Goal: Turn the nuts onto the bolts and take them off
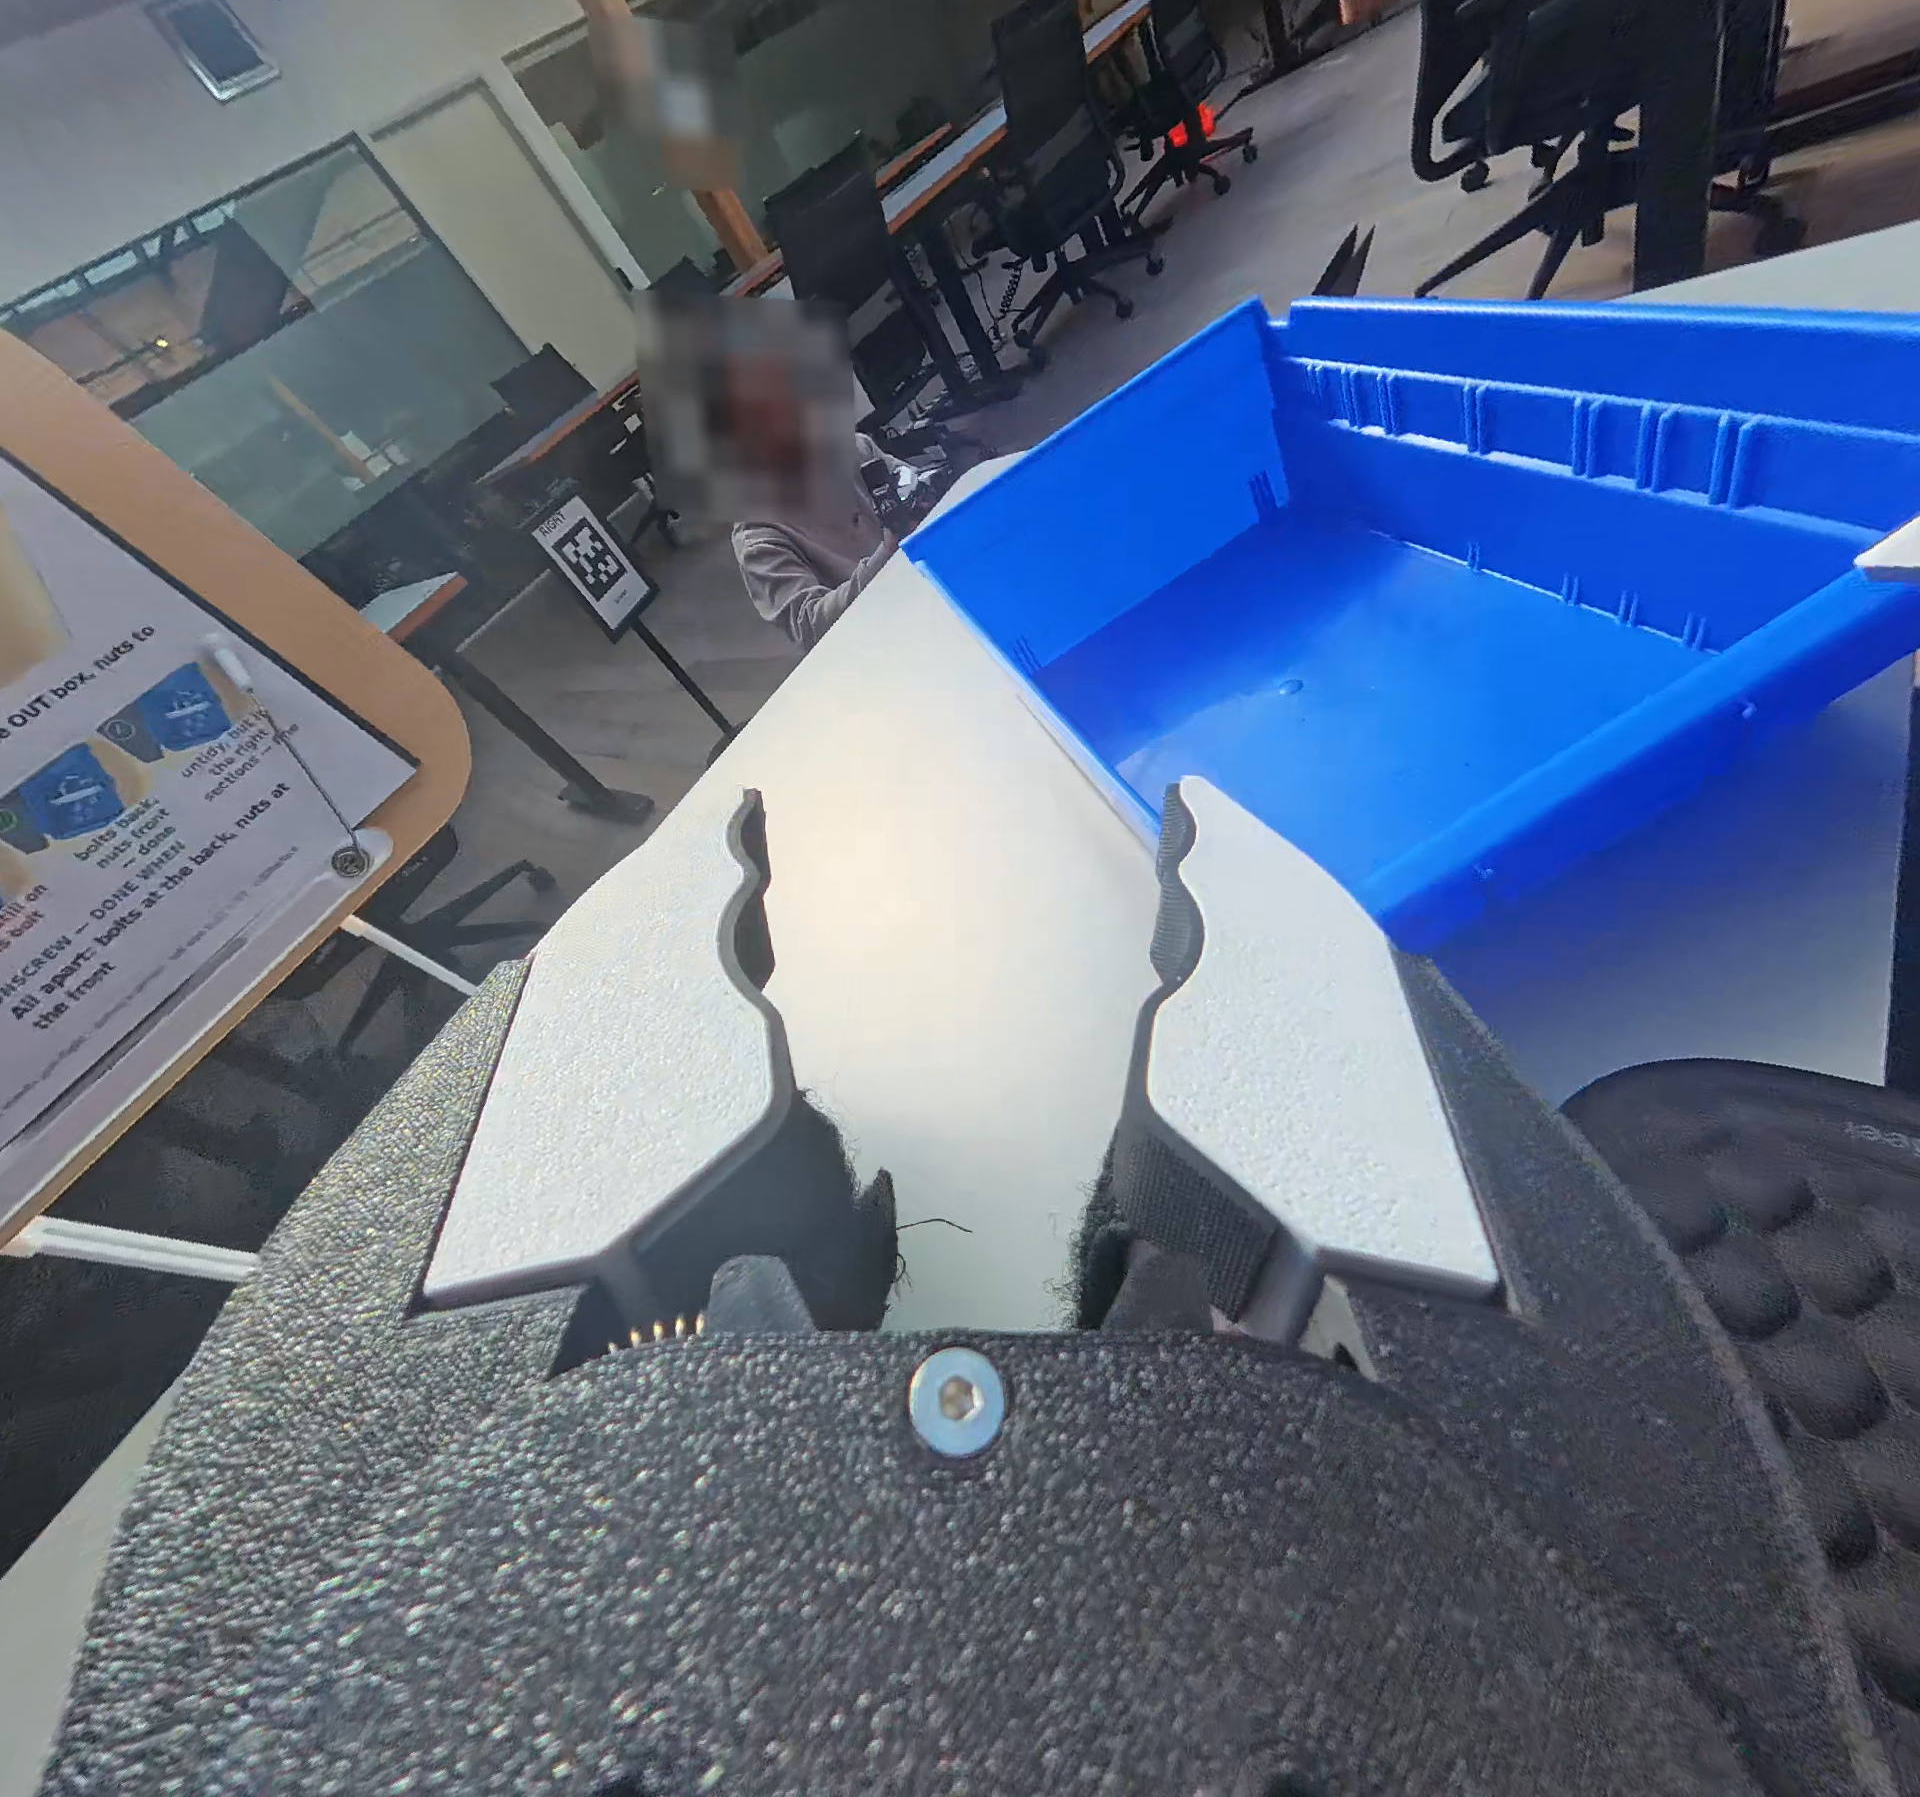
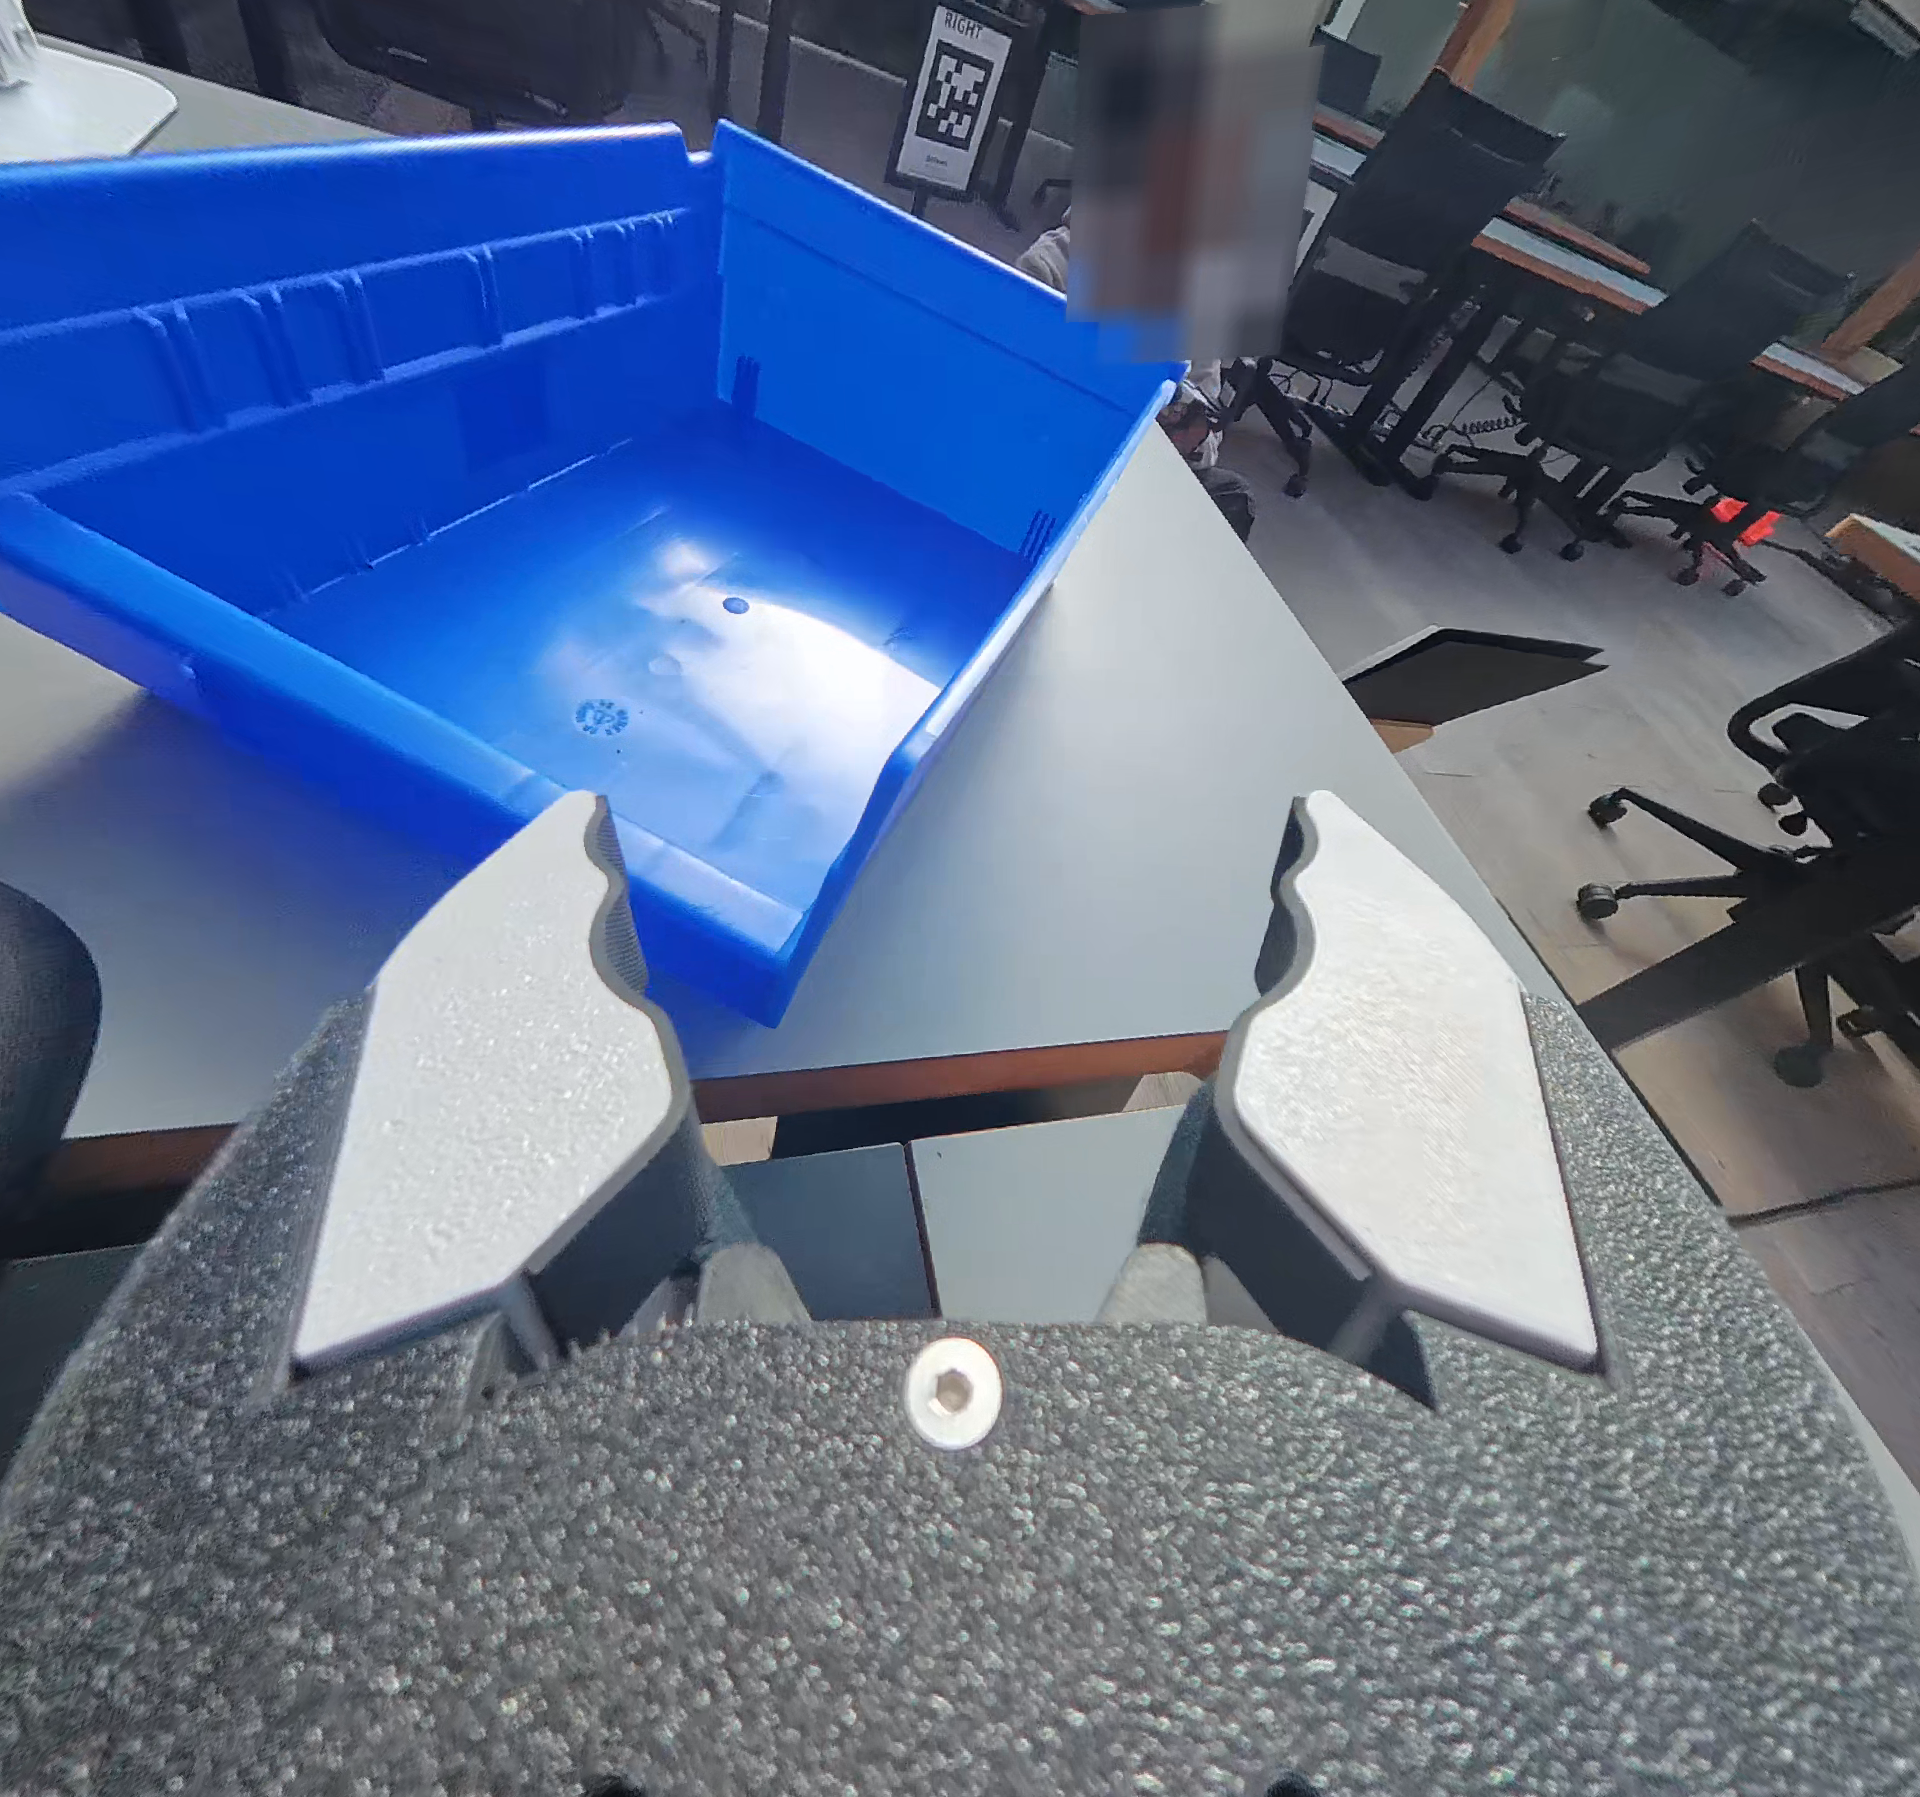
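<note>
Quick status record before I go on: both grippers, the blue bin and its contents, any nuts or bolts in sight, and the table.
left gripper: open, nothing between its grey fingers, over the table
right gripper: open, empty, near the table's front edge
blue plastic bin: sits on the table, low front wall facing the grippers
bin contents: the visible floor is bare
nuts and bolts: none visible in either view
pale grey table: bare around the bin
instruction sheet on a tan board: left of the table

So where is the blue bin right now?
The blue bin sits empty on the grey table, ahead-right of the left gripper in its view, ahead-left in the right view.
</note>
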`<state>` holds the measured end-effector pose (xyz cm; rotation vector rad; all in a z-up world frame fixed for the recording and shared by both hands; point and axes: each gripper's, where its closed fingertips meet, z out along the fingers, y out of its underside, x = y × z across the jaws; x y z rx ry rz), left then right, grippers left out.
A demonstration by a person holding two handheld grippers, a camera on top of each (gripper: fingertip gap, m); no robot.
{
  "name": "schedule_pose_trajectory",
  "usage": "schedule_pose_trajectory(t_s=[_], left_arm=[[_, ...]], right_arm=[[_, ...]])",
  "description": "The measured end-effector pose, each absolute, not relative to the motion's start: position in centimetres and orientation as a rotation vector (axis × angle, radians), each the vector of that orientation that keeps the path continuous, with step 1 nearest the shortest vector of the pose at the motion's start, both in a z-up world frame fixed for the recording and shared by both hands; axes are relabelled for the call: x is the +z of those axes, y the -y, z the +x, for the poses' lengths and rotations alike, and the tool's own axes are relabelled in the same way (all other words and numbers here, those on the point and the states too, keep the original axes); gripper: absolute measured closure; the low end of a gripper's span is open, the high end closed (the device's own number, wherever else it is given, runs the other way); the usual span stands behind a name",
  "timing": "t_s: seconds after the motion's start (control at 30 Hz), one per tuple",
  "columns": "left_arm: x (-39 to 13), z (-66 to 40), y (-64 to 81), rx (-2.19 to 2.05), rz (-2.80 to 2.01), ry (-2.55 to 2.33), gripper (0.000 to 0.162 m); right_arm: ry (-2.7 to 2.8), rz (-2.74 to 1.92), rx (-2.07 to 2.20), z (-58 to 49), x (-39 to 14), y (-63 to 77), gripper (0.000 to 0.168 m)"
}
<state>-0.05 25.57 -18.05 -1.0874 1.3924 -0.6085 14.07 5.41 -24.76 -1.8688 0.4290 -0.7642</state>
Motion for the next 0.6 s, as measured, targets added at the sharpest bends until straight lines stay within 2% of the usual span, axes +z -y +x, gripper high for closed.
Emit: schedule_pose_trajectory(t_s=[0.17,0.3,0.47,0.6], left_arm=[[-12.9,-5.1,-27.2,-0.755,-1.131,-1.257,0.068],[-8.4,-10.4,-28.3,-0.843,-1.124,-1.158,0.061],[-3.6,-18.2,-31.9,-0.824,-1.153,-0.964,0.062],[-1.9,-23.1,-34.8,-0.770,-1.180,-0.841,0.067]], right_arm=[[-0.320,-1.619,-0.577,10.4,-17.7,-8.2,0.036],[-0.192,-1.428,-0.450,6.7,-11.2,-11.6,0.037],[-0.047,-1.314,-0.318,2.4,-5.8,-16.8,0.039],[0.019,-1.272,-0.246,-0.3,-3.0,-20.6,0.042]])
